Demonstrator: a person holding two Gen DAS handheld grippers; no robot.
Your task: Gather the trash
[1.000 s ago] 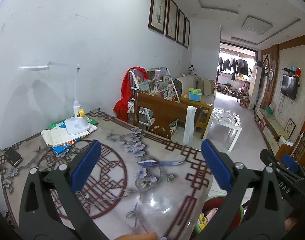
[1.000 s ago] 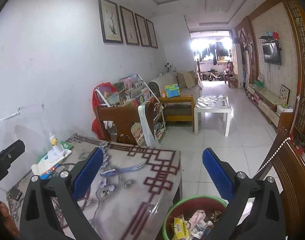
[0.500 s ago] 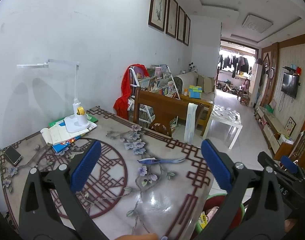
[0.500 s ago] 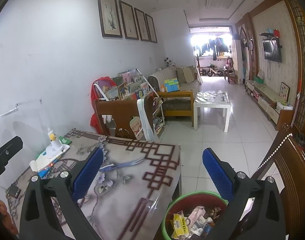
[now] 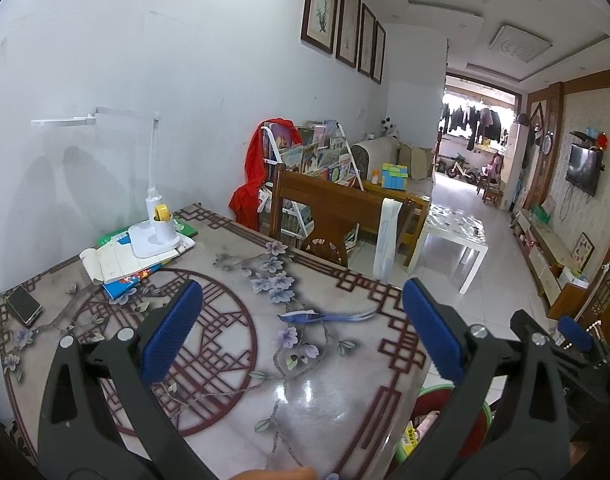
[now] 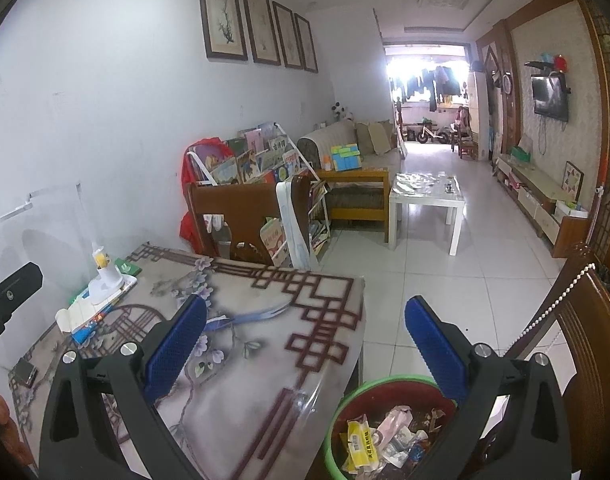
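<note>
A green-rimmed red trash bin stands on the floor at the table's near right corner, filled with several wrappers. It also shows in the left wrist view, partly hidden by a finger. My right gripper is open and empty, above the table corner and the bin. My left gripper is open and empty above the patterned table. No loose trash shows on the table.
A white desk lamp stands on books at the table's far left, a phone near the left edge. A wooden chair stands behind the table, another chair at right. A white coffee table stands beyond.
Both grippers tilted or lifted slightly, so the table and bin sit lower and show more fully in the right view. Both stay open and empty.
</note>
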